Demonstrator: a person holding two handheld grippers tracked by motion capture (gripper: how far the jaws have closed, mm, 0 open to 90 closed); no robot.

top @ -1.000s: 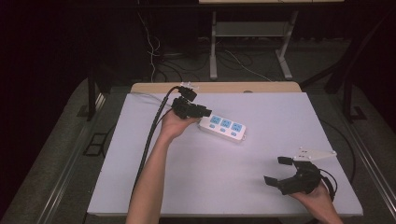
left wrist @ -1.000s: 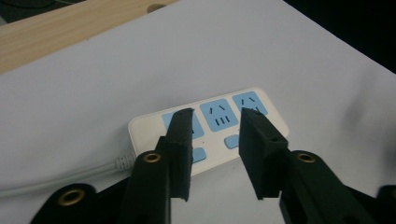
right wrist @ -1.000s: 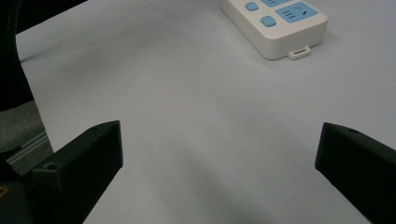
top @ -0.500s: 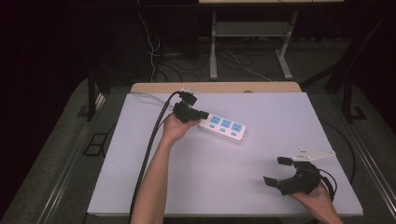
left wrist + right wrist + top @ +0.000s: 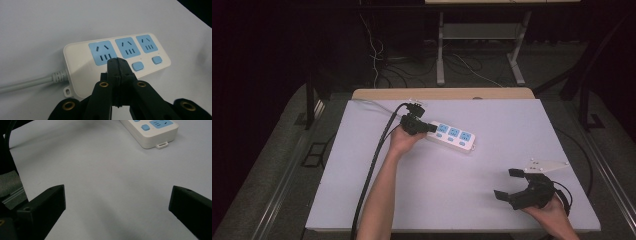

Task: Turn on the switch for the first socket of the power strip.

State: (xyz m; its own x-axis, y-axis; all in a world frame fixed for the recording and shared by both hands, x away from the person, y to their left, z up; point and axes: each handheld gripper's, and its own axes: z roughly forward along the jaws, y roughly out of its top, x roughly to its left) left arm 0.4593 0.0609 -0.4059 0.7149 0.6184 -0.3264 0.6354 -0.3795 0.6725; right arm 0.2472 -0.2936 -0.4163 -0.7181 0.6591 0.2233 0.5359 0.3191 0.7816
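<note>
1. Pressing, by the look of it, first switch of power strip on table with left gripper, jaws clenched, empty.
2. Idling near edge: right gripper, jaws spread wide.
3. Next, likely: firm downward push, then lift off.

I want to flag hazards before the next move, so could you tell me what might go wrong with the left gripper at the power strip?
1. The left gripper, jaws shut, sits over the power strip beside the first switch; a push could miss it or slide the unclamped strip.
2. The strip's grey cord lies loose and could drag.
3. The right gripper waits open and apart, bracing nothing.
</note>
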